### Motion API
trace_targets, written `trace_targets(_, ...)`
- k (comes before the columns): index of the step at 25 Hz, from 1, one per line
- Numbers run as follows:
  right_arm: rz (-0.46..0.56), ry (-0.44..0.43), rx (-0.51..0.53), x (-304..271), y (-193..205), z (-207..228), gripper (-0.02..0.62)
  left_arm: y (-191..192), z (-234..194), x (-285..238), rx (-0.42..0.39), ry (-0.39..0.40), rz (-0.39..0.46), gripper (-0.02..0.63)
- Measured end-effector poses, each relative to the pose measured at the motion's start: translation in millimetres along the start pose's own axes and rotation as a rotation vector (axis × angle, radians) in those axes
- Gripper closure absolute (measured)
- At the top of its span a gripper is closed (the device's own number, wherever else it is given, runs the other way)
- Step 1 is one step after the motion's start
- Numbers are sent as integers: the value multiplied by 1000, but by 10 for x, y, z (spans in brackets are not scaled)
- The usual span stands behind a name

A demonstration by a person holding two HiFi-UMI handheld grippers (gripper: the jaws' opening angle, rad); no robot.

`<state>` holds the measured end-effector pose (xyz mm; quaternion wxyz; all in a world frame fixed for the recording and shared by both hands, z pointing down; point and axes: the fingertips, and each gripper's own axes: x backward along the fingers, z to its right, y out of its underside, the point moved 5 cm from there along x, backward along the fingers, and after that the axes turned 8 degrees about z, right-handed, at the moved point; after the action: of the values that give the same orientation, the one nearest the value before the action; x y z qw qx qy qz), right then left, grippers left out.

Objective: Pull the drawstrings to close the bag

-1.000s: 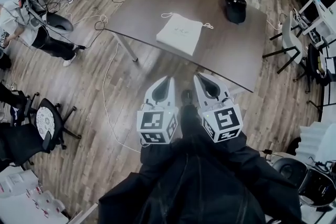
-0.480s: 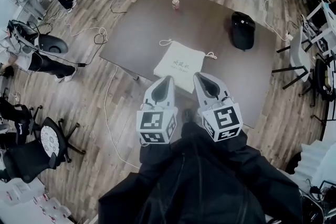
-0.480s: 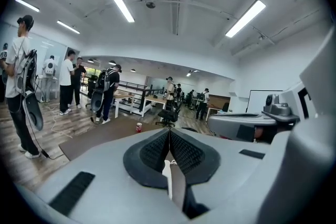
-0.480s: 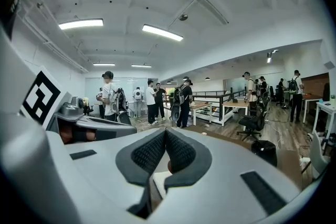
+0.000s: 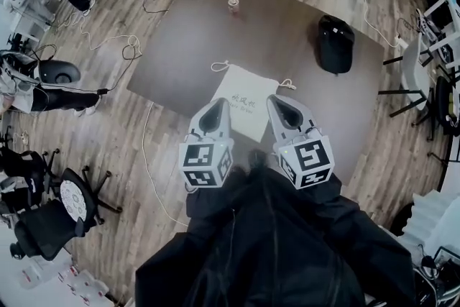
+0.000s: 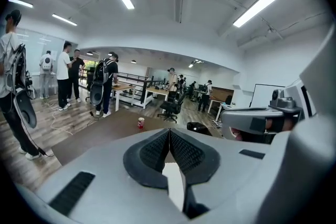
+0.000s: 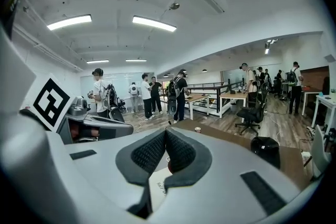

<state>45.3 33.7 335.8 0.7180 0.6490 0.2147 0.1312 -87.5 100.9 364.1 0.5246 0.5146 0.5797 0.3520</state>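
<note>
White cloth bag (image 5: 248,95) flat near tabletop (image 5: 287,18) front edge; soft, light, prone to sliding. Take by drawstring loops (image 5: 218,67), toward tabletop centre. Left gripper (image 5: 218,104), right gripper (image 5: 277,101): closed, empty, above tabletop front edge.

The drawstring bag (image 5: 244,101) lies on the desk (image 5: 280,25), close to the desk's near edge. Beyond the bag a can (image 5: 233,5) stands toward the far edge. Right of the bag and farther back sits a rounded case (image 5: 336,44). In the head view the left gripper (image 5: 218,106) overlaps the bag's near left edge and the right gripper (image 5: 279,103) its near right edge. Left of the bag, off the desk, a cable (image 5: 143,144) trails over the floor (image 5: 108,126), with an office chair (image 5: 68,198) farther left and nearer.
</note>
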Motion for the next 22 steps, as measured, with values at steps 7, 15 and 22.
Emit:
trace_targets(7, -64, 37, -12, -133, 227, 292, 572, 238, -261, -398, -27, 52, -91, 572)
trace_targets(15, -235, 112, -34, -491, 856, 769, 572, 668, -845, -1171, -98, 158, -245, 572)
trace_targets(22, -380, 174, -51, -766, 1340, 1187, 572, 1069, -1294, -1782, -177, 254, -393, 572)
